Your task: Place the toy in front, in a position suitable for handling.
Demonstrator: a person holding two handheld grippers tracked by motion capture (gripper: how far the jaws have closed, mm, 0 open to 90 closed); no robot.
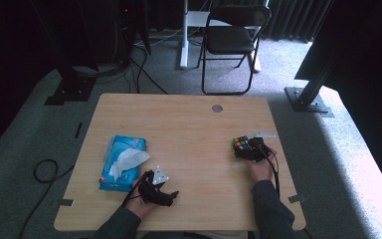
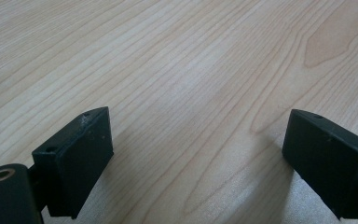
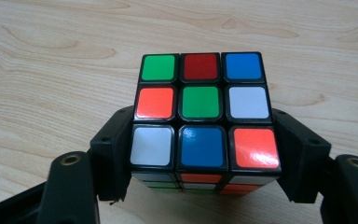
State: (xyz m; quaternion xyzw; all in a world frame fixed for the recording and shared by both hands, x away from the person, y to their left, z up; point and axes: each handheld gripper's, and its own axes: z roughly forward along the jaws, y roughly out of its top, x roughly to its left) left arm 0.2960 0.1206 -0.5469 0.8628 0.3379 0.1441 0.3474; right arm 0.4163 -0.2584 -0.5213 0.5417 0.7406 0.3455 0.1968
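My right gripper (image 3: pixel 204 158) has its two black jaws pressed against the opposite sides of a scrambled, black-framed plastic puzzle cube with coloured stickers (image 3: pixel 203 114), clamping it at its near edge. The cube has no long axis; it sits square between my jaws, its top face turned up toward my camera, with a green sticker in the centre, red above it and blue below. In the high view my right gripper (image 1: pixel 255 149) and the cube (image 1: pixel 241 146) are at the right side of the pale wooden table (image 1: pixel 189 124), the cube's edges a little skewed to the table's edges. I cannot tell whether the cube rests on the wood or is just off it.

My left gripper (image 2: pixel 196 158) has its jaws spread wide apart with only bare wood grain between them. In the high view it (image 1: pixel 160 191) lies low near the front edge, pointing toward the right.

Just beside it, toward the left edge, lies a soft blue plastic pack of tissues (image 1: pixel 121 164), its long axis running front to back, with one white tissue (image 1: pixel 127 160) standing crumpled out of the opening on top.
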